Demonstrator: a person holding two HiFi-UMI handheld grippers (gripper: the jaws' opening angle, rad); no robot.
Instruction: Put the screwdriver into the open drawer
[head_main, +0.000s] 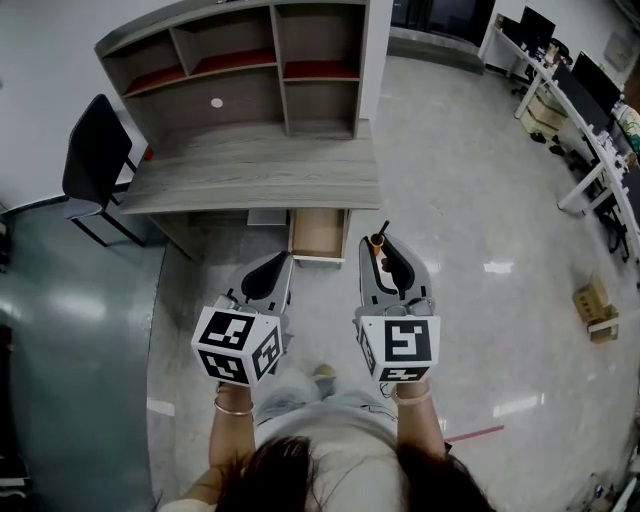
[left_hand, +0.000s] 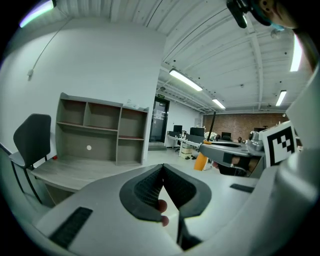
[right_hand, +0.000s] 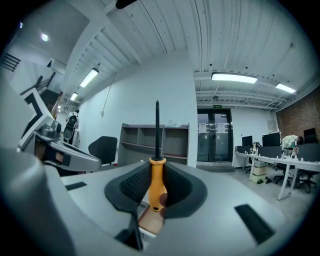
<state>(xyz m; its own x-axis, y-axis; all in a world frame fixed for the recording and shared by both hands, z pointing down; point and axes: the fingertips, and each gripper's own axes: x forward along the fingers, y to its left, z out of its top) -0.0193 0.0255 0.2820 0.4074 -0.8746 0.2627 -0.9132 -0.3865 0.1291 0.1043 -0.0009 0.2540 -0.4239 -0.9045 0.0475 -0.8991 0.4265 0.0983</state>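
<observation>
An orange-handled screwdriver (right_hand: 157, 181) with a black shaft stands upright between the pads of my right gripper (right_hand: 156, 175), which is shut on its handle. From the head view the screwdriver (head_main: 378, 244) pokes out of the right gripper (head_main: 385, 262), a little right of and nearer than the open drawer (head_main: 318, 232). That wooden drawer is pulled out from under the grey desk (head_main: 250, 170) and looks bare inside. My left gripper (head_main: 268, 277) hangs left of the drawer; its pads (left_hand: 150, 185) meet at their tips with nothing held.
A shelf unit (head_main: 240, 60) stands on the desk's back. A black chair (head_main: 95, 150) sits at the desk's left. Office desks with monitors (head_main: 580, 90) line the far right, and a cardboard box (head_main: 596, 305) lies on the shiny floor.
</observation>
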